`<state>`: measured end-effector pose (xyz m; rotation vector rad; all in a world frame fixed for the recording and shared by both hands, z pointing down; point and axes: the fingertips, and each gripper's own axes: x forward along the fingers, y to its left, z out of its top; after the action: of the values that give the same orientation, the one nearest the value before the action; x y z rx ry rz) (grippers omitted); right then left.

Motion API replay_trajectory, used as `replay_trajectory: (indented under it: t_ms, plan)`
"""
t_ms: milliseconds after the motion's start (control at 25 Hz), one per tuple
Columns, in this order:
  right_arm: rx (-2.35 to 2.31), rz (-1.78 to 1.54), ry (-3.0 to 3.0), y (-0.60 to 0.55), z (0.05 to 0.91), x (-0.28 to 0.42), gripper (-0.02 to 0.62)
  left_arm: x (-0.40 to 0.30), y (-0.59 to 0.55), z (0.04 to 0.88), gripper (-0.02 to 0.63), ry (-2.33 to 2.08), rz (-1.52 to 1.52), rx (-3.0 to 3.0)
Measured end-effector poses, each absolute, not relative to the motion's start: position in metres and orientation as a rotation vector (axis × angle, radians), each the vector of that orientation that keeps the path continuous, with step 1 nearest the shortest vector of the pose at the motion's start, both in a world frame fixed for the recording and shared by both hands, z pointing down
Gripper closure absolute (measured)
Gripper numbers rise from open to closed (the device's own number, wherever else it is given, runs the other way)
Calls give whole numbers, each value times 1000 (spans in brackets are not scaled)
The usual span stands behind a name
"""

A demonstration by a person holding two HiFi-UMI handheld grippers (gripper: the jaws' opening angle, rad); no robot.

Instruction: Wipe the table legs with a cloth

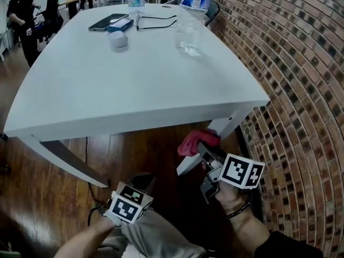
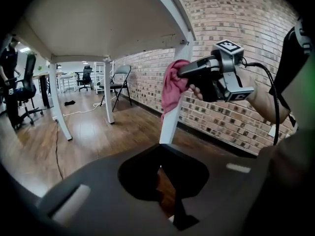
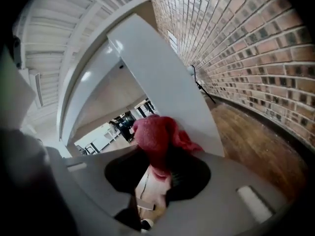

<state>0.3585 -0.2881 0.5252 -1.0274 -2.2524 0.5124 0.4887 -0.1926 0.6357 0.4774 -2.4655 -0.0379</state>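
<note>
cloth (image 3: 156, 132) – red, bunched, clamped in my right fingers (image 1: 208, 155), against the white desk leg (image 2: 170, 124) near its top | left gripper view alone shows that contact side-on | left fingers (image 2: 140, 176) closed, empty, low | head view alone: bottle (image 1: 192, 15), phone (image 1: 106, 21) on desk (image 1: 134, 79)

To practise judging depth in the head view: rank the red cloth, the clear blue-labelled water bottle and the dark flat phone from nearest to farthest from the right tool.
1. Red cloth, gripped in the right tool.
2. Clear blue-labelled water bottle, on the white table, right side.
3. Dark flat phone, far end, left.
</note>
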Motion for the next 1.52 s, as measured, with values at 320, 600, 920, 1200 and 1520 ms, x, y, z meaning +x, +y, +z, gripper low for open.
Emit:
replay_trajectory:
  t_ms: [320,600,920,1200,1520]
  plan:
    - [-874,539,-2190,-282,655,358,497,503,-173,681,606,-2339,-112,455]
    - [-767,462,-2206,-286,777,353,497,500,-201,710,606,-2282,-96,552]
    - [-652,385,-2218,-285,904,354,497,539,-197,734,606,-2247,-29,604]
    - [-572,296,-2129,-286,972,356,497,552,-178,735,606,-2244,-130,543]
    - [-500,239,-2015,-300,1020,362,495,566,-148,747,606,-2231,-189,483]
